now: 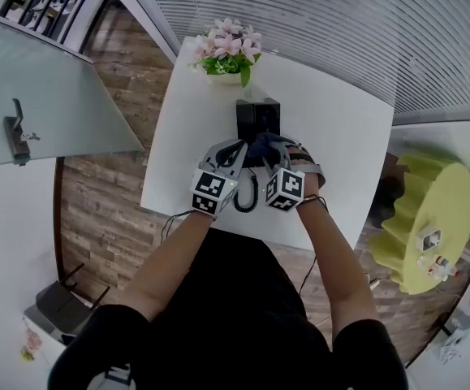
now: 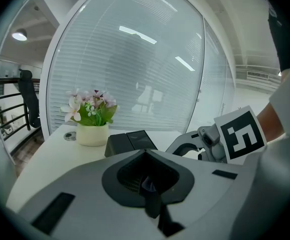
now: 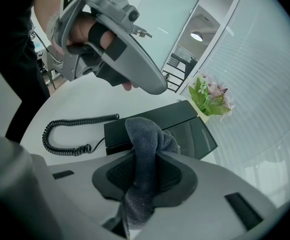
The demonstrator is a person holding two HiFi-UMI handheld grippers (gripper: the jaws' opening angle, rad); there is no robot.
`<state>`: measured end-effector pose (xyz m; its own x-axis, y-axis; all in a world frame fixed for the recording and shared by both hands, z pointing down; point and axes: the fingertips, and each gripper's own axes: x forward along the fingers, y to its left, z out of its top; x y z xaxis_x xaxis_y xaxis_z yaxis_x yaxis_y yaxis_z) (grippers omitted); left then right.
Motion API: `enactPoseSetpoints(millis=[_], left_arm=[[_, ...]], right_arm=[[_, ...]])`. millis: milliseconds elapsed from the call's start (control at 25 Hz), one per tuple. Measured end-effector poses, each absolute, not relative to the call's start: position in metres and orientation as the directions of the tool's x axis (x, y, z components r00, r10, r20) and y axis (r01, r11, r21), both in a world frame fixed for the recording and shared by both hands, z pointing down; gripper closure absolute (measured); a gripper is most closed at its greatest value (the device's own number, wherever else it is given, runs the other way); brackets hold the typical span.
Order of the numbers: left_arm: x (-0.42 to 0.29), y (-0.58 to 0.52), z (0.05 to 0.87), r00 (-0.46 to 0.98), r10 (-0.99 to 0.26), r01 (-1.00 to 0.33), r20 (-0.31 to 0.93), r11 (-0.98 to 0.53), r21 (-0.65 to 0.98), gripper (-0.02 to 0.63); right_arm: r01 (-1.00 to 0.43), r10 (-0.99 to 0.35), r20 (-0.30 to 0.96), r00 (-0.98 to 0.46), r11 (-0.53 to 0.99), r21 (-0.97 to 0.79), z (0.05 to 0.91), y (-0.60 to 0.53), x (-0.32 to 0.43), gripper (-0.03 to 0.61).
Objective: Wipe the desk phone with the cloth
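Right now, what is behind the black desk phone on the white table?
A cream pot of pink flowers stands behind the black desk phone, near the white table's far edge. The dark grey cloth covers the phone's near end.

Bright, even daylight comes through the blinds [image 1: 324,31] on the far side, and the white worktop [image 1: 340,145] nearly washes out for me. A ceiling lamp [image 2: 19,35] glows far left in the left gripper view, with streaks of glare on the glass wall [image 2: 134,74]. All three views bend hard toward dark, vignetted edges. Shadows are faint, and the near body of the left tool [image 2: 150,184] looks soft.
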<state>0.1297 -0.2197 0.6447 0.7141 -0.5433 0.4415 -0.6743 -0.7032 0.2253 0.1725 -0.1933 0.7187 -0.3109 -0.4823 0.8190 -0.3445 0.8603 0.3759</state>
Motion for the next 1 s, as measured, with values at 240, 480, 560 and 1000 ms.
enactPoseSetpoints(millis=[240,480,560,1000], left_arm=[[0.125,-0.217,0.647,0.709,-0.549,-0.681,0.443,-0.696,0.226,0.604],[0.120,-0.211,0.651,0.701,-0.552,-0.688,0.452,-0.690,0.226,0.604],[0.120,-0.209,0.651,0.701,-0.551,-0.688,0.452,-0.689,0.227,0.604],[0.119,-0.197,0.647,0.700,-0.561,-0.691,0.443,-0.688,0.221,0.604]], right_arm=[[-0.354,-0.476,0.823,-0.309,0.861,0.364,0.724,-0.180,0.173,0.476],[-0.358,-0.460,0.833,-0.308,0.867,0.346,0.730,-0.170,0.171,0.474],[-0.360,-0.455,0.835,-0.309,0.869,0.340,0.732,-0.167,0.172,0.474],[-0.375,-0.423,0.852,-0.308,0.877,0.300,0.742,-0.143,0.171,0.474]])
